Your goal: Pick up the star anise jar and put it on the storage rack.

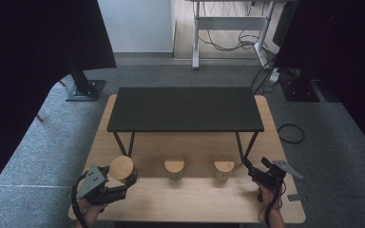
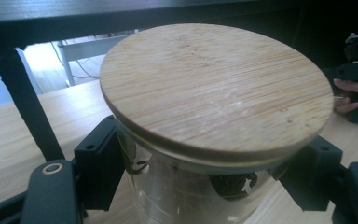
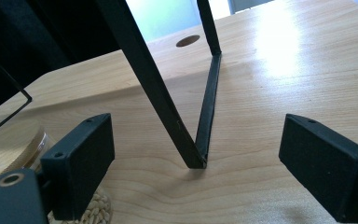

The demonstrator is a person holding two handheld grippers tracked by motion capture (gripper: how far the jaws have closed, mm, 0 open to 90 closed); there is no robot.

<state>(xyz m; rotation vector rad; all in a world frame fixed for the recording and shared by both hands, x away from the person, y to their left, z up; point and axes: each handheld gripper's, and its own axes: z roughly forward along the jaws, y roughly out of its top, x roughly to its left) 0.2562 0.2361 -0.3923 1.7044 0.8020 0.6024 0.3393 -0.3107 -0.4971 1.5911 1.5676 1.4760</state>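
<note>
Our left fingers clasp the leftmost jar

Our left gripper (image 2: 205, 182) has its fingers (image 2: 98, 168) closed against the glass sides of the bamboo-lidded jar (image 2: 214, 93), at the tabletop's (image 1: 195, 199) front left. Our right gripper (image 3: 196, 163) is spread wide and empty, facing the black shelf's leg (image 3: 168, 107), beside the right jar (image 1: 224, 170).

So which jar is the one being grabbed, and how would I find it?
Start at the wooden table and the black shelf standing on it. In front of the shelf sits a row of three glass jars with round wooden lids. It is the left jar, the one with the biggest lid, and the left gripper has its jaws on either side of it, unlike the middle jar and right jar.
</note>
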